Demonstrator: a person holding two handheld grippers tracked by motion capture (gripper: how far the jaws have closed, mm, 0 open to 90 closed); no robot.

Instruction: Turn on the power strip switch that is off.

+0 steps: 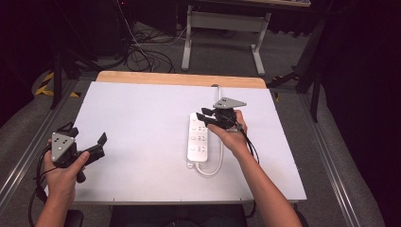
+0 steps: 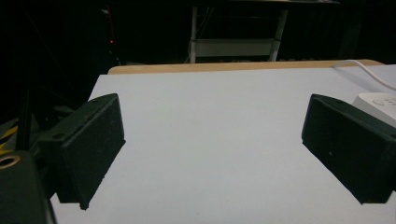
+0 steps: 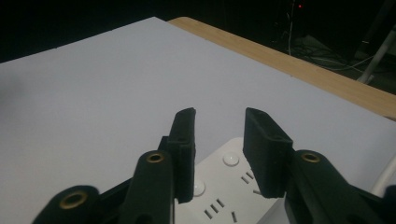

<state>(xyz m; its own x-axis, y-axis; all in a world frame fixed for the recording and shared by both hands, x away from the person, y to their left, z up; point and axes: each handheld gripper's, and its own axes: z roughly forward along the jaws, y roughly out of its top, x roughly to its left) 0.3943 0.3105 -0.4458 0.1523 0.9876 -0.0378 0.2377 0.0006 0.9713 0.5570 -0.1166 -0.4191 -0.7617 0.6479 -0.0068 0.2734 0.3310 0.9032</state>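
One white power strip (image 1: 197, 137) lay right of centre on the white surface (image 1: 142, 123), its single cord (image 1: 218, 156) looping along its right side. The right gripper (image 1: 204, 117) hovered over the strip's far end, its two fingers (image 3: 184, 140) slightly apart with nothing between them. The left gripper (image 1: 87, 137) stood well apart near the left edge, its two fingers (image 2: 88, 149) wide apart and empty.
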